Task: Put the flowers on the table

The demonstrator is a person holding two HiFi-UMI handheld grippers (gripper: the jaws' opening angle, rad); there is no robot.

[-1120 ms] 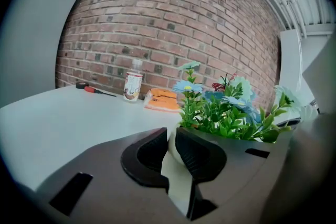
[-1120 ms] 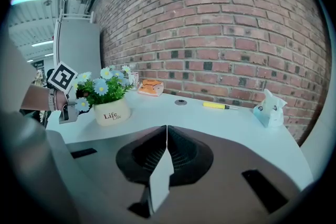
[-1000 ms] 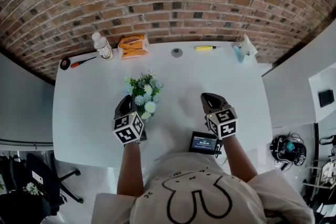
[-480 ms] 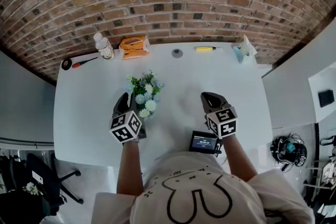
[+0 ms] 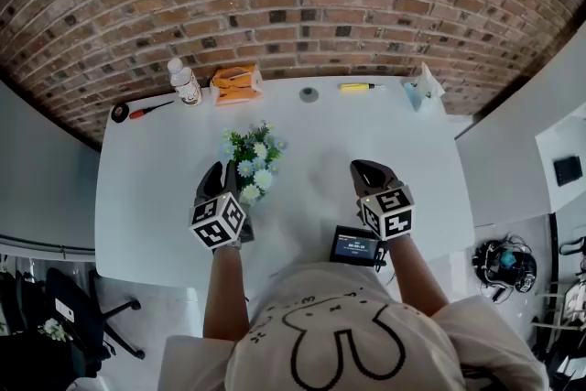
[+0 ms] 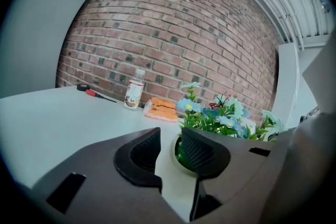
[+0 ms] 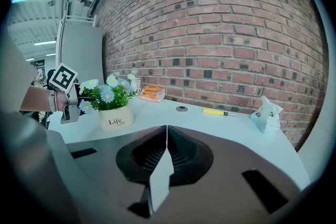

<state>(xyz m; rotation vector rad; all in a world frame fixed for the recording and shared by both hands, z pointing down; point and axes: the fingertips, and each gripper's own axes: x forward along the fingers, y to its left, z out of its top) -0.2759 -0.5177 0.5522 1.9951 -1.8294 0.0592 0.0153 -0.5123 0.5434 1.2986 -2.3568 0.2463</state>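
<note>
A small white pot (image 7: 116, 118) of blue and white flowers (image 5: 252, 162) stands upright on the white table (image 5: 146, 197), left of centre. My left gripper (image 5: 220, 175) sits at the pot's near-left side. In the left gripper view its jaws (image 6: 169, 136) have just been opening and now stand apart. The flowers (image 6: 220, 115) and the pot's rim show just beyond them, partly behind the right finger (image 6: 202, 152), and no pad presses on the pot. My right gripper (image 5: 364, 169) hovers over the table to the right. Its jaws (image 7: 166, 131) are shut on nothing.
Along the back edge by the brick wall lie a tape roll (image 5: 114, 112), a red-handled screwdriver (image 5: 146, 109), a bottle (image 5: 184, 82), an orange pack (image 5: 233, 84), a small round disc (image 5: 309, 92), a yellow tool (image 5: 357, 86) and a white figure (image 5: 423, 87). A small screen device (image 5: 355, 247) sits at the front edge.
The left gripper's jaws have spread apart and it has edged slightly left of the pot. The pot stays put on the table. The right gripper has not moved.
</note>
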